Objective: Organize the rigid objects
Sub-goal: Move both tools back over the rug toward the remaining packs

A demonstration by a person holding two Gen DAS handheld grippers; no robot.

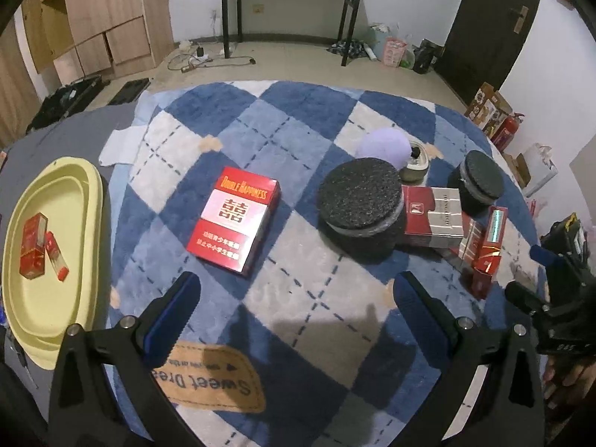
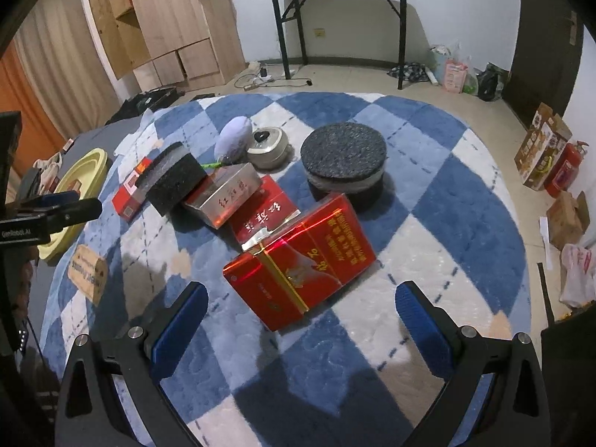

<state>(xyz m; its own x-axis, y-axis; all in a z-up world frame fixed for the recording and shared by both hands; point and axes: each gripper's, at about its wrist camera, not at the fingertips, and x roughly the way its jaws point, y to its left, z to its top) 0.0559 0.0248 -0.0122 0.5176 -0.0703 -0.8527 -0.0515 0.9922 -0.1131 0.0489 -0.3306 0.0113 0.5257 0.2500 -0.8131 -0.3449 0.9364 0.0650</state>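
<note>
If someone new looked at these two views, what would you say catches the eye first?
Probably the red Double Happiness box, lying flat and alone on the blue checked blanket ahead of the open left gripper. In the right wrist view, a shiny red pack lies just ahead of the open right gripper, at the near end of a cluster of packs and black foam discs. At far left, a yellow tray holds two small red boxes.

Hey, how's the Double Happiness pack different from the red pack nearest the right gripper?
The Double Happiness pack is matte red with a white band and lies alone on the rug. The red pack is glossy with gold trim, propped against another pack. Both are closed red boxes, not yet in the yellow tray.
</note>
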